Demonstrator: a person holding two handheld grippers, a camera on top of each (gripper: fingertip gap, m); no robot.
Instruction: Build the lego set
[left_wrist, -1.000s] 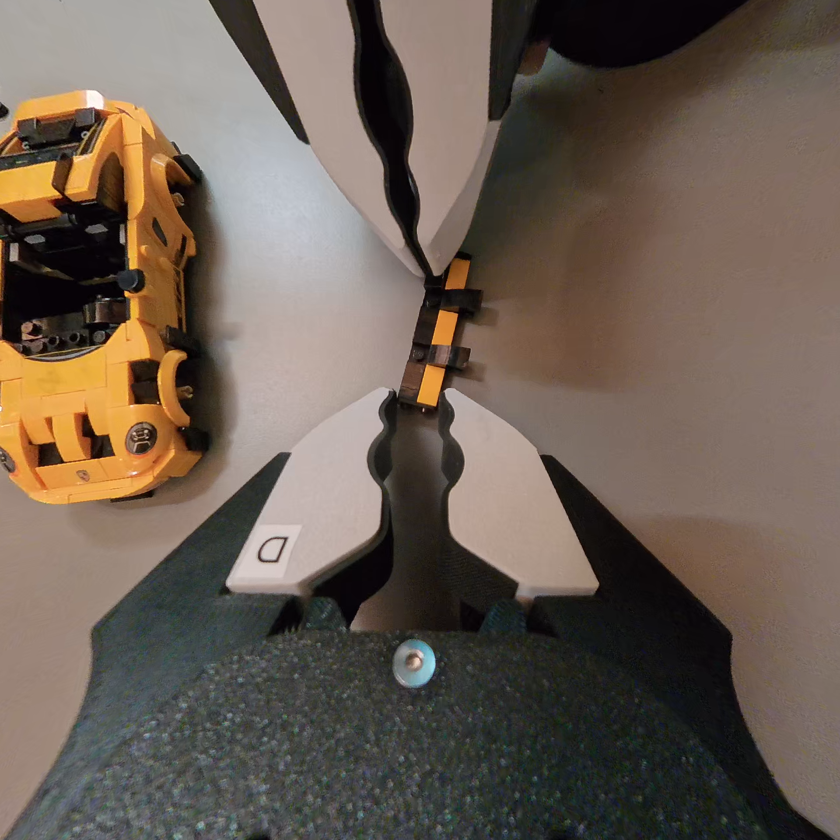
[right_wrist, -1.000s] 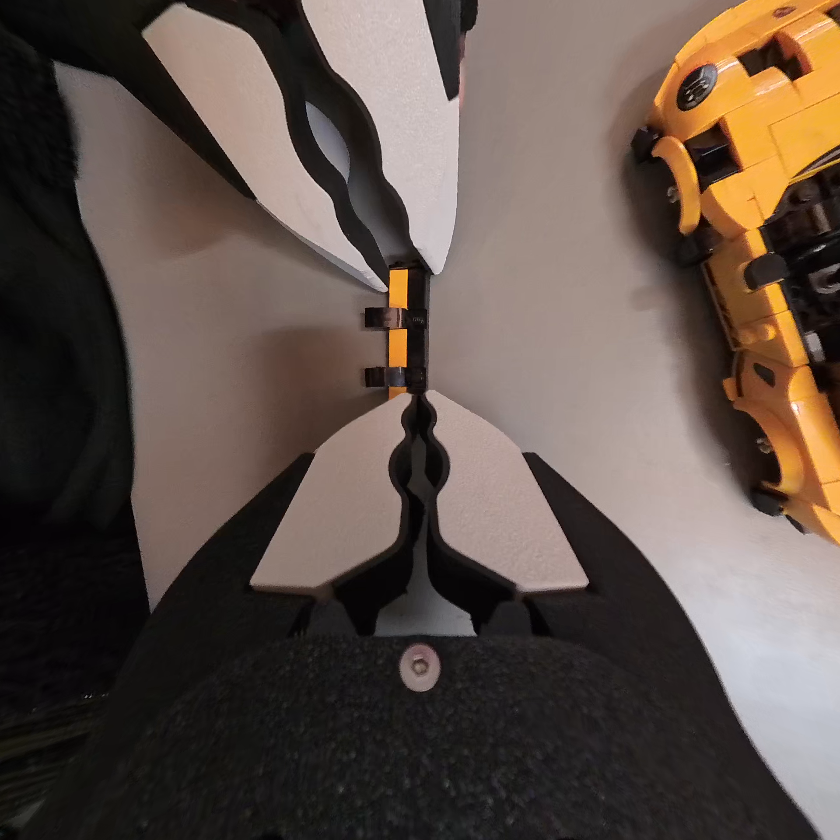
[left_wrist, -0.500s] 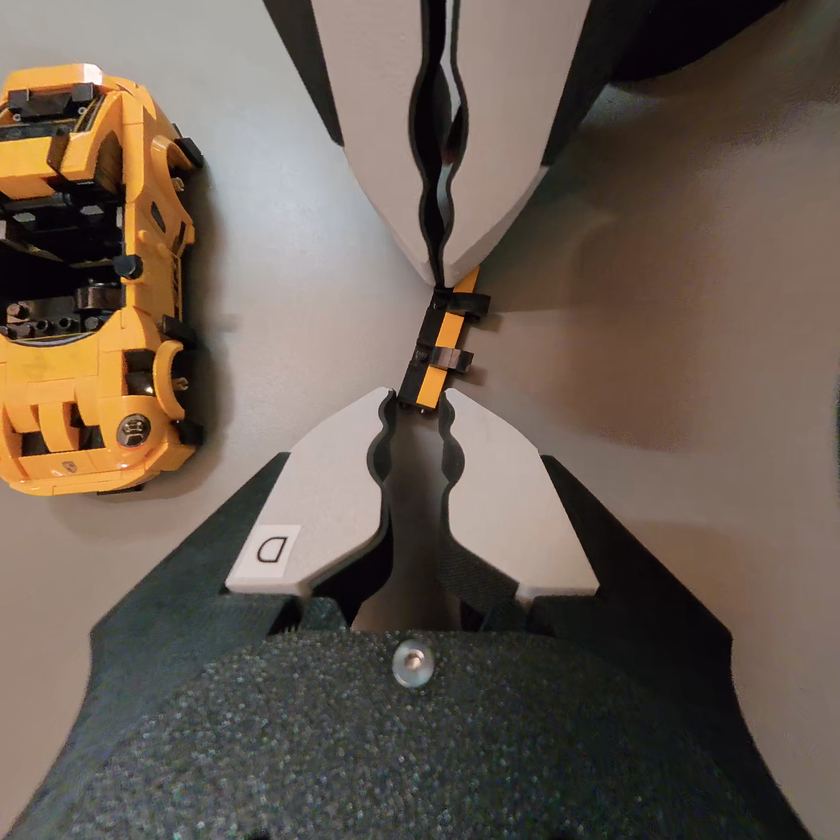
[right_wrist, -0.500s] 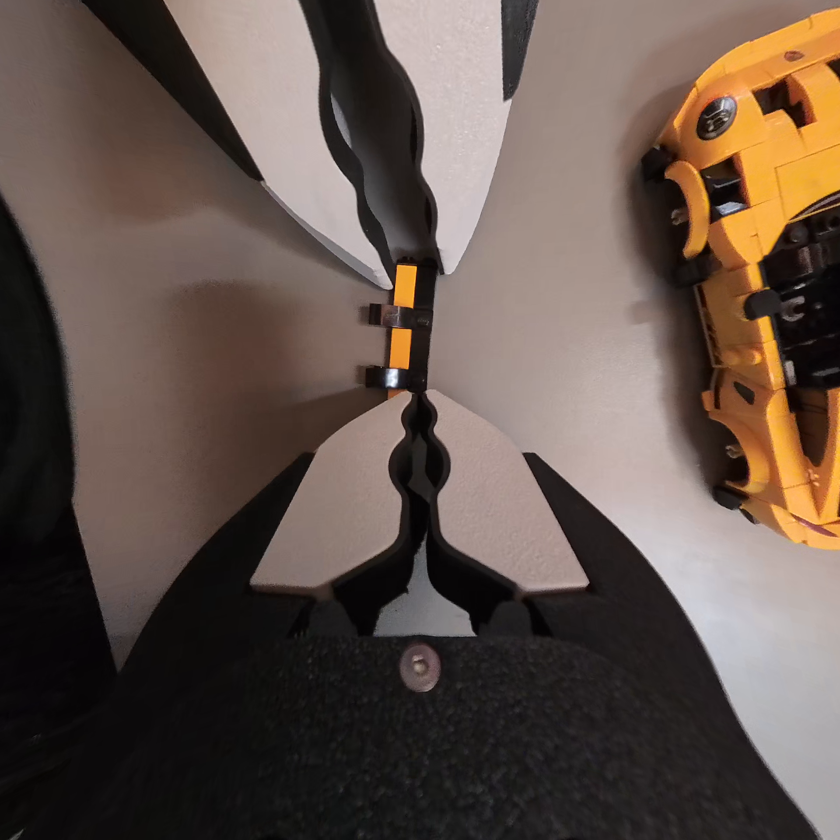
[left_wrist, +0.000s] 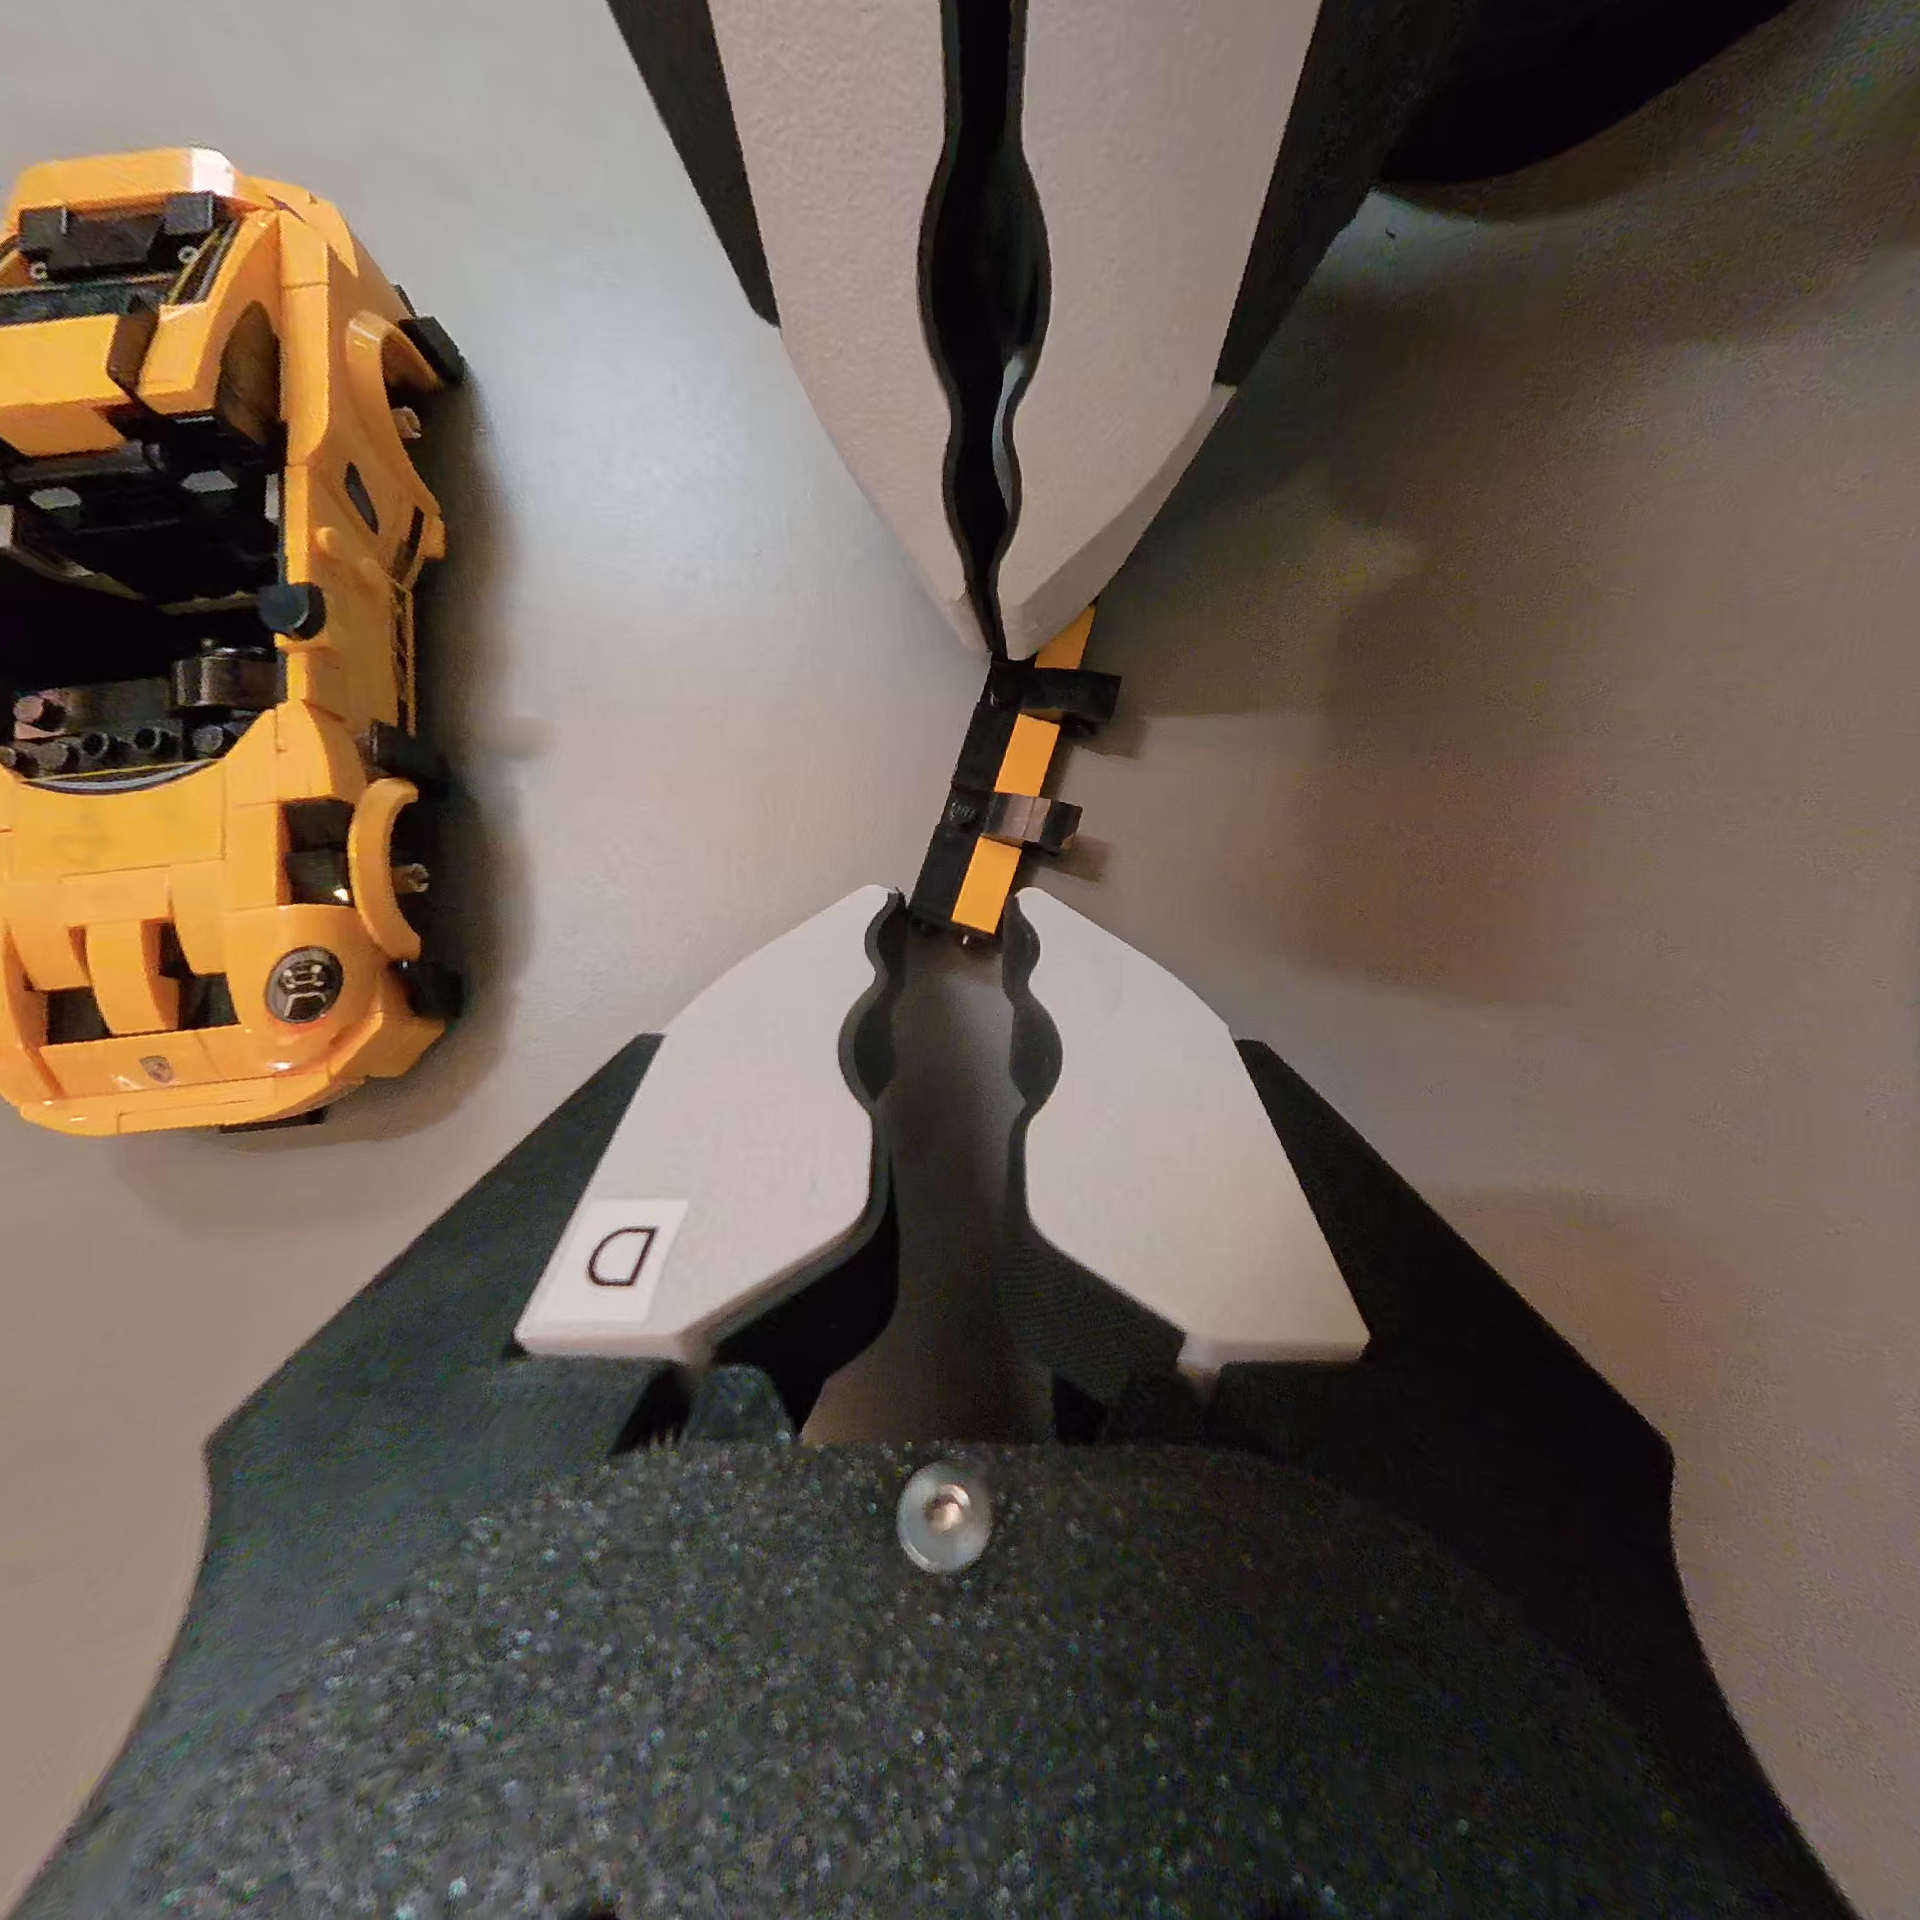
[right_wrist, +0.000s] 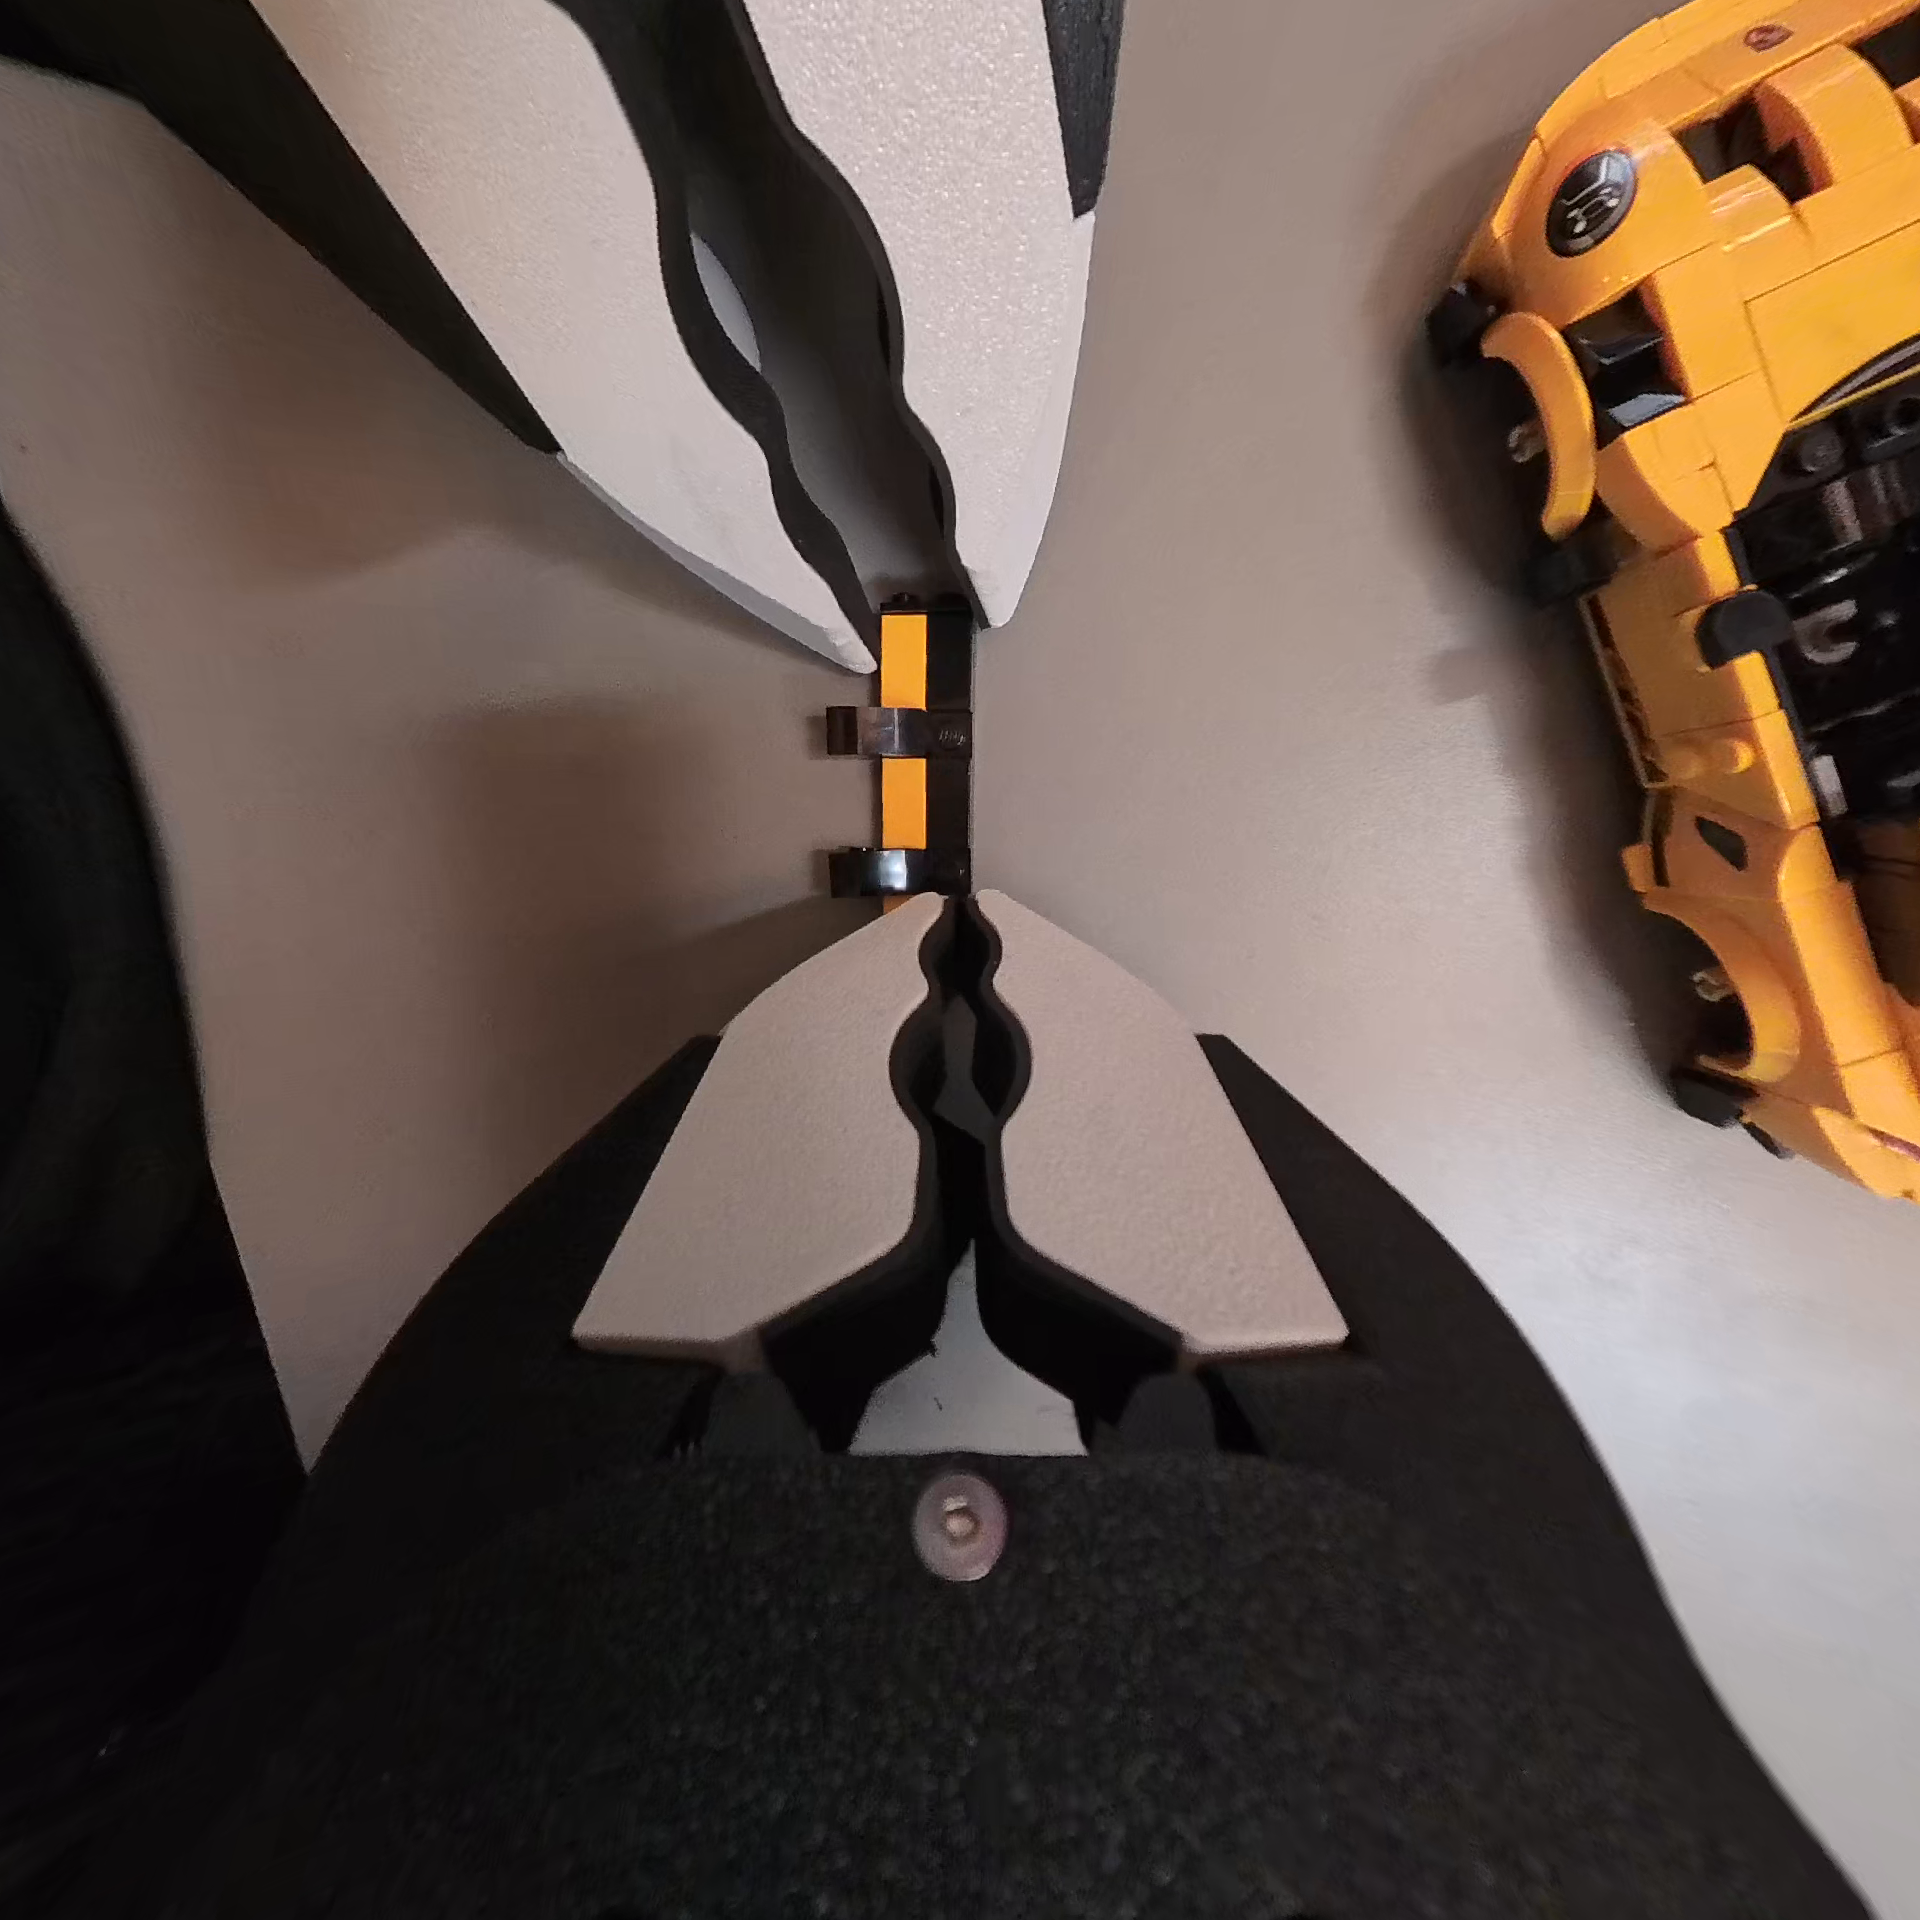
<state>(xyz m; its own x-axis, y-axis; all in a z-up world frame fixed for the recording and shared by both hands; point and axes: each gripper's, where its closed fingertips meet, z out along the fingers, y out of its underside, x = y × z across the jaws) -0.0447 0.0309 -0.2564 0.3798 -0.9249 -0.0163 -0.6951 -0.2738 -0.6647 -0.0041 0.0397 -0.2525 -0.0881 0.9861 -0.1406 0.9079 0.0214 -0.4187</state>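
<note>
While the left gripper pinches one end of a narrow black-and-orange Lego strip between its fingertips, the right gripper is clamped nearly together on the opposite end, so the strip spans the gap between the two pairs of tips. Two black clips jut sideways from the strip. The orange Lego sports car lies on the grey table, well off to the left of the left fingers.

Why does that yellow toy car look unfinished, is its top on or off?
Off. The yellow car has no roof over its middle: black inner bricks and studs lie exposed. Both grippers hold a small orange-and-black strip beside it, unattached.
</note>
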